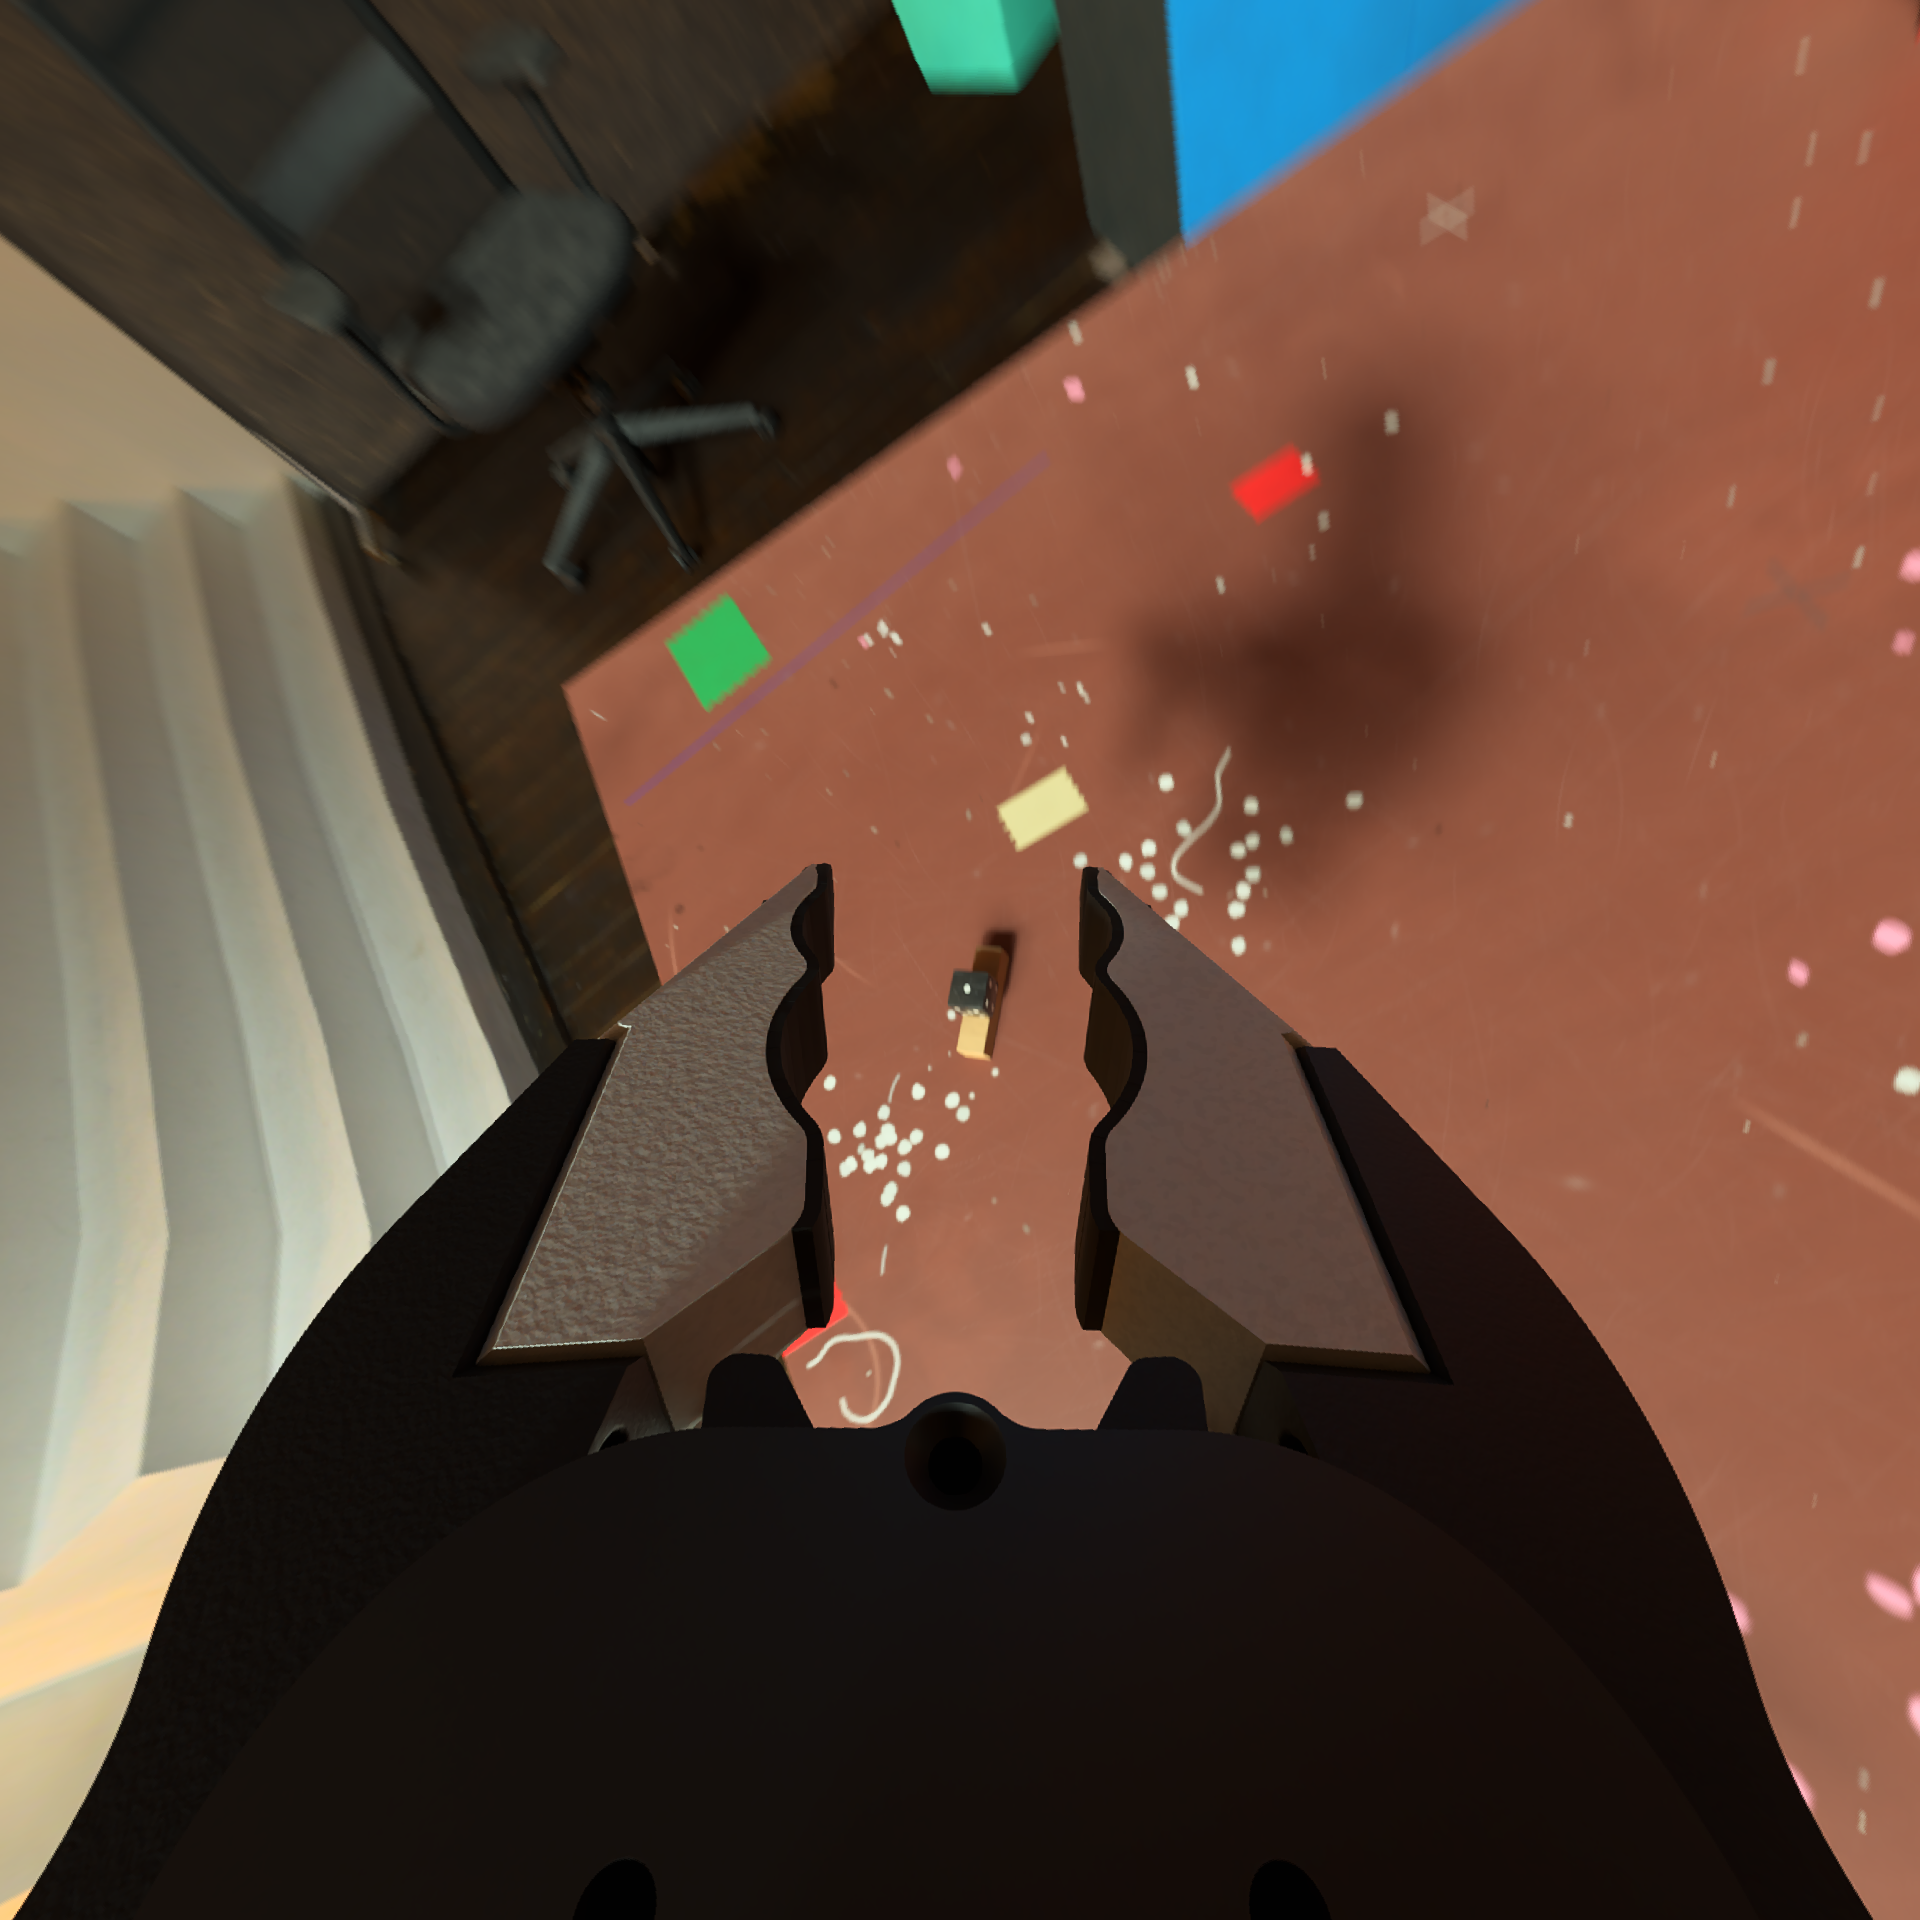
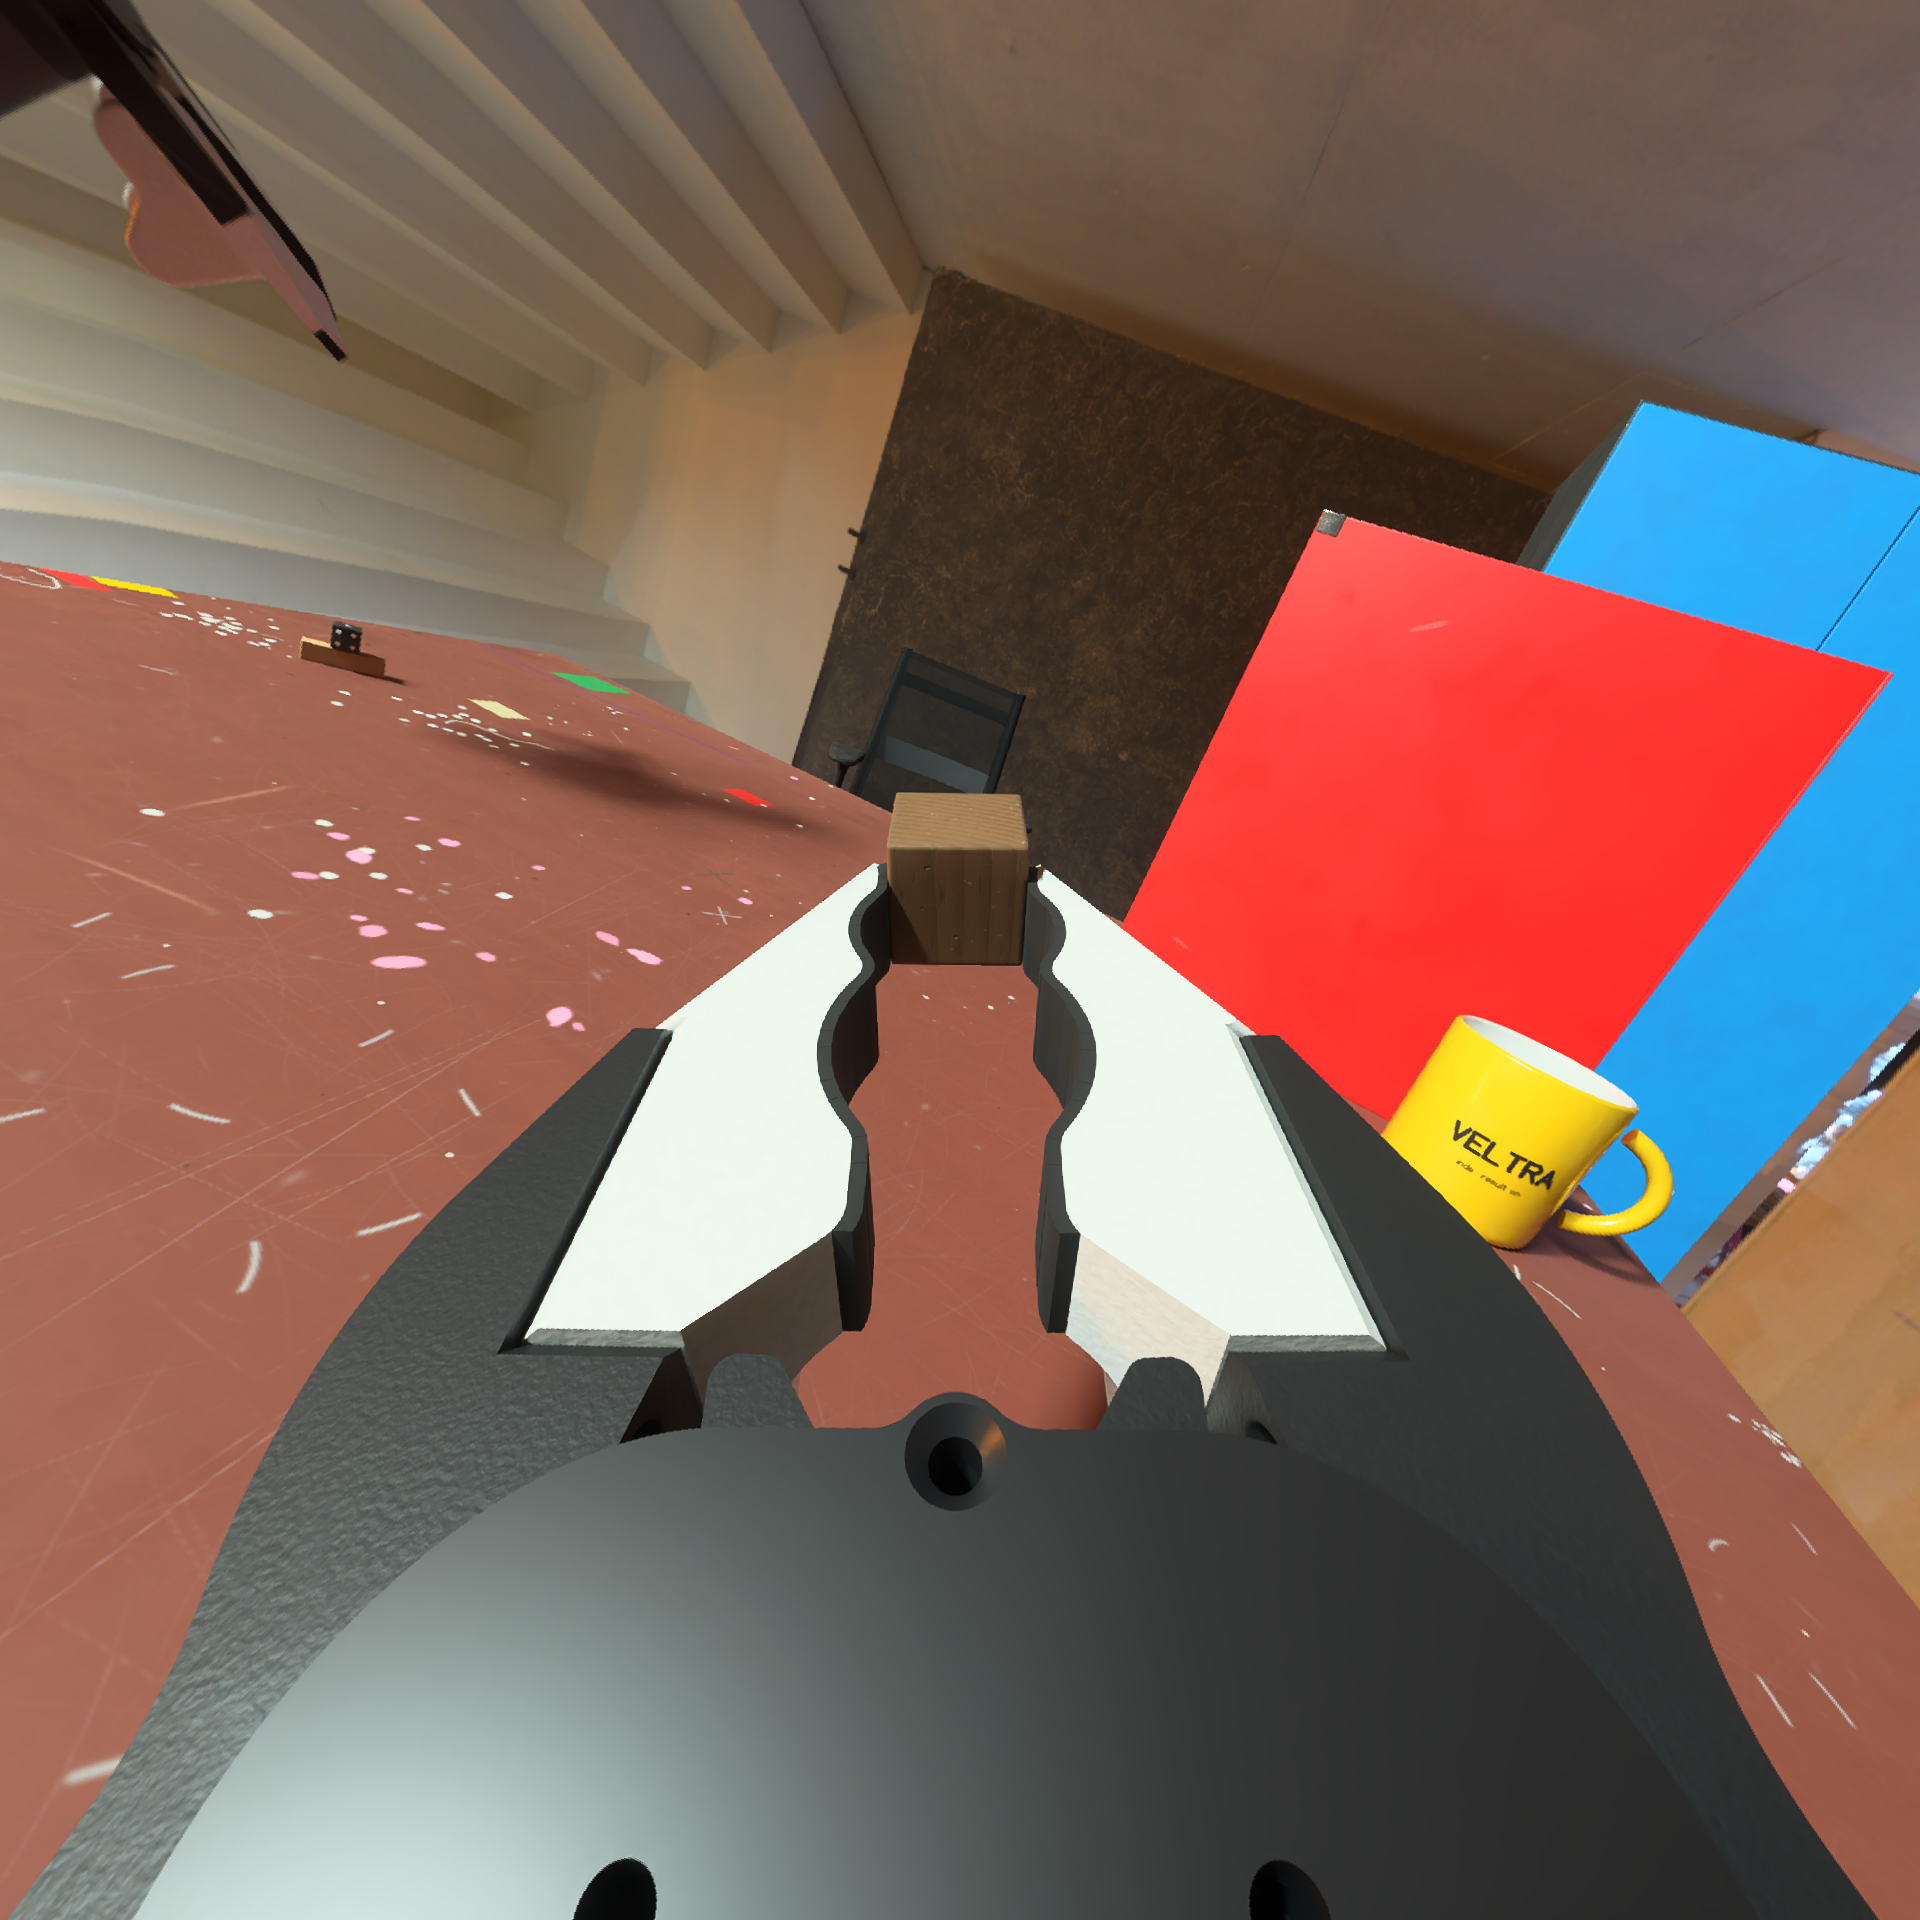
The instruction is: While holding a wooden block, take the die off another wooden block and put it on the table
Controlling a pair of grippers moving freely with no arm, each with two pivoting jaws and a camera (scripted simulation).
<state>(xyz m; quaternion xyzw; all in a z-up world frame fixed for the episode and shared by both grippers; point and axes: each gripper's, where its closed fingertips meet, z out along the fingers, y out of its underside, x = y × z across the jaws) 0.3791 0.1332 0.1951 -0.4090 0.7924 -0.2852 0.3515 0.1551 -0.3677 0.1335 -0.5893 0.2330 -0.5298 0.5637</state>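
My right gripper point(image 2: 958, 883) is shut on a wooden block point(image 2: 957, 881), a brown cube held between its fingertips just above the reddish-brown table point(image 2: 260, 1039). A dark die point(image 1: 969, 990) with white pips sits on a long flat wooden block point(image 1: 985, 1006) that lies on the table. My left gripper point(image 1: 956, 883) is open and empty, high above that block, looking down on it between its fingers. The die point(image 2: 346, 637) and its block point(image 2: 342, 656) also show far off at the left in the right wrist view. The left gripper point(image 2: 208, 187) shows at the top left there.
A yellow mug point(image 2: 1519, 1132) stands close to the right of my right gripper. A red panel point(image 2: 1475, 810) and a blue panel point(image 2: 1766, 582) stand behind it. Coloured patches and paint specks mark the table. An office chair point(image 1: 540, 312) stands on the floor beyond the table edge.
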